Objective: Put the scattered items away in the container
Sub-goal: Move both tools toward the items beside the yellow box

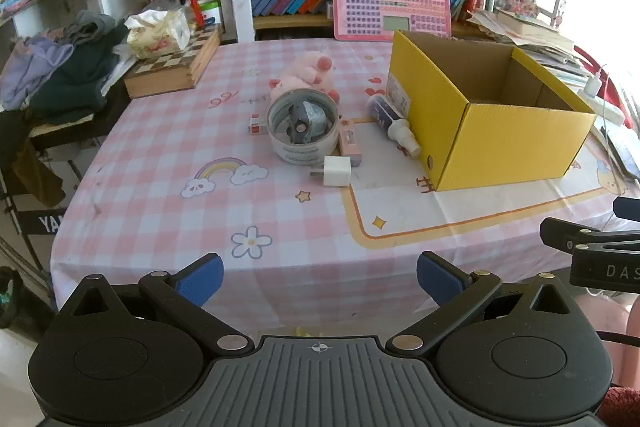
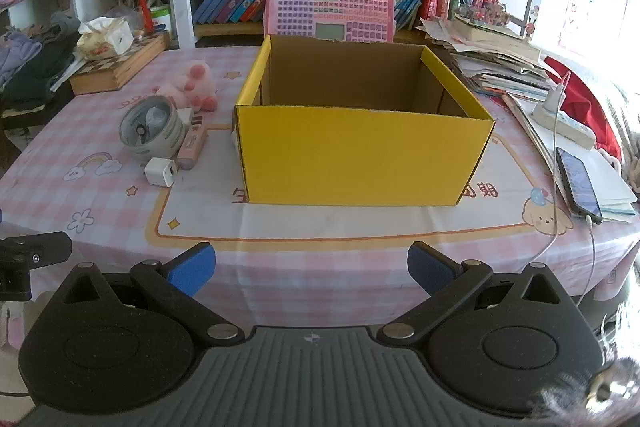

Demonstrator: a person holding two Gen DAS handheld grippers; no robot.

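Left tongs (image 1: pixel 320 279) and right tongs (image 2: pixel 311 269) both released, empty, above near edge of surface (image 1: pixel 160 187). Yellow box (image 2: pixel 360 155) empty. At its 9 o'clock: tape roll (image 1: pixel 303 125), white charger (image 1: pixel 336 171), bottle (image 1: pixel 394 125), plush toy (image 1: pixel 308 73).
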